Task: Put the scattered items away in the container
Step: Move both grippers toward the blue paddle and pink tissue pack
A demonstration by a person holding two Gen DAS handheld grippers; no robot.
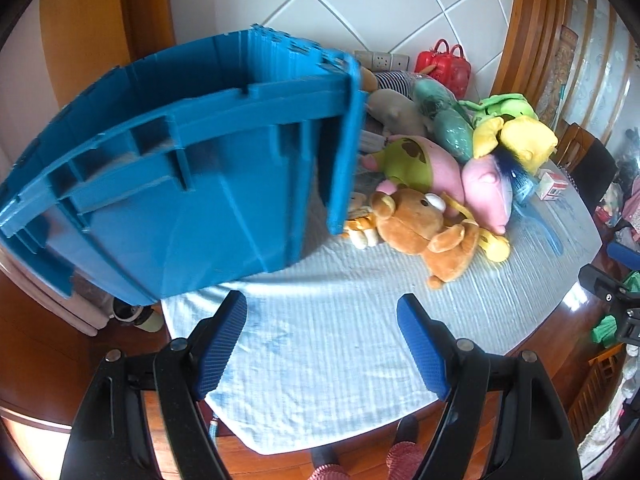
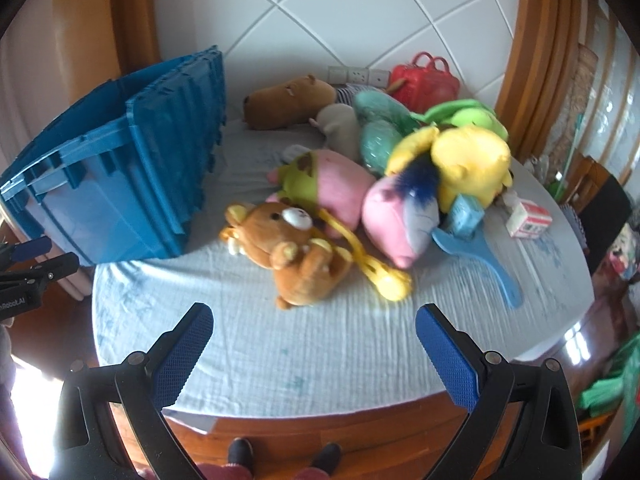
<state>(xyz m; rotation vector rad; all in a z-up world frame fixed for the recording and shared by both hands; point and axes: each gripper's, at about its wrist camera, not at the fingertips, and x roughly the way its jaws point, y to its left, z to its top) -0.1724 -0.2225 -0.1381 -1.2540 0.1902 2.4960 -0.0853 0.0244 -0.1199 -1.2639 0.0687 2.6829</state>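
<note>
my left tongs (image 1: 322, 312) hang over the near part of the pale blue cloth (image 1: 320, 344) with the jaws standing apart and nothing between the blue pads. my right tongs (image 2: 314, 322) are the same: jaws apart, empty, above the near edge of the cloth. neither touches a toy.

the blue crate (image 1: 192, 184) sits on the left side of the table, close ahead of my left tongs; i cannot see inside it from either view.

the toys lie in a heap to the right of the crate. nearest me is the brown bear (image 2: 292, 252), lying on the cloth, with a yellow plastic toy (image 2: 380, 276) touching its right side. behind the bear is a pink and green plush (image 2: 324, 184), and beside that a pink plush with a dark blue tuft (image 2: 404, 216). a yellow plush (image 2: 472, 164) and a green plush (image 2: 468, 114) are piled on top at the back, next to two teal plush pieces (image 2: 380, 132). a long brown plush (image 2: 288, 98) lies by the wall. a blue paddle (image 2: 480, 256) and a small white carton (image 2: 528, 220) lie on the right. a red bag (image 2: 424, 80) stands against the wall
</note>
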